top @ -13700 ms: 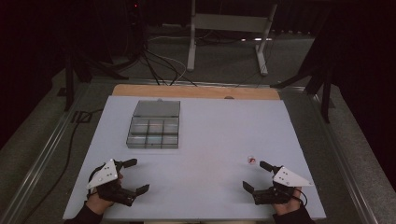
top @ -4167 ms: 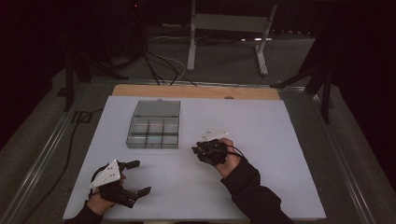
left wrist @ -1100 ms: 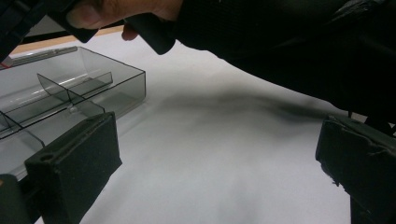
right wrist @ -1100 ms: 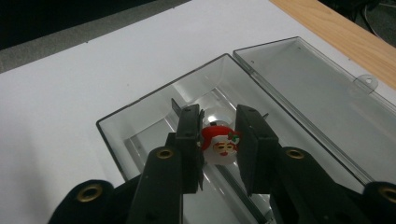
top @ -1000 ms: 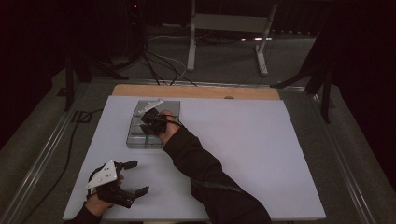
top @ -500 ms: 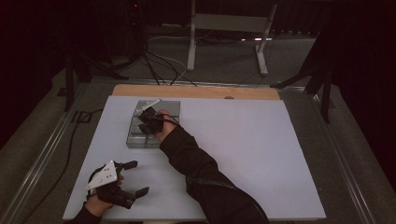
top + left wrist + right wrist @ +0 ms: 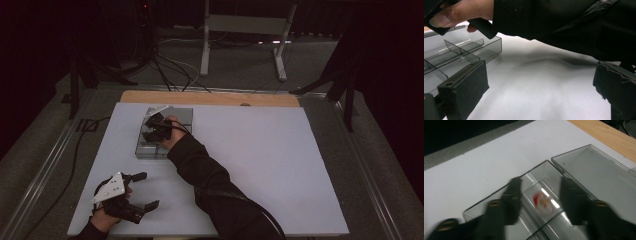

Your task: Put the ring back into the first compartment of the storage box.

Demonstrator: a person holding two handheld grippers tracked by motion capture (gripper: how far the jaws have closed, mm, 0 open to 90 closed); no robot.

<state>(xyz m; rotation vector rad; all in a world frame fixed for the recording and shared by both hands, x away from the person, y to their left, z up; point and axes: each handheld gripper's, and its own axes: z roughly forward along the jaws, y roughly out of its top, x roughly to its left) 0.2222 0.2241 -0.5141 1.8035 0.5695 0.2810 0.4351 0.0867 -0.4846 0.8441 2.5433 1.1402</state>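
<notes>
Down at about seven o'clock on the white table (image 7: 280, 165), the left gripper (image 7: 142, 191) rests in the person's left hand (image 7: 102, 220) with its jaws spread wide and nothing between them. Toward eleven o'clock sits a clear compartment box (image 7: 146, 150), its lid (image 7: 596, 170) folded open flat behind it. The right gripper (image 7: 154, 129) hovers over that box at the end of a dark sleeve (image 7: 210, 175) reaching across the table. Its jaws stand parted, released, and between them in the right gripper view a small red-and-white round piece (image 7: 542, 200) lies in a compartment, blurred, untouched by either jaw.
</notes>
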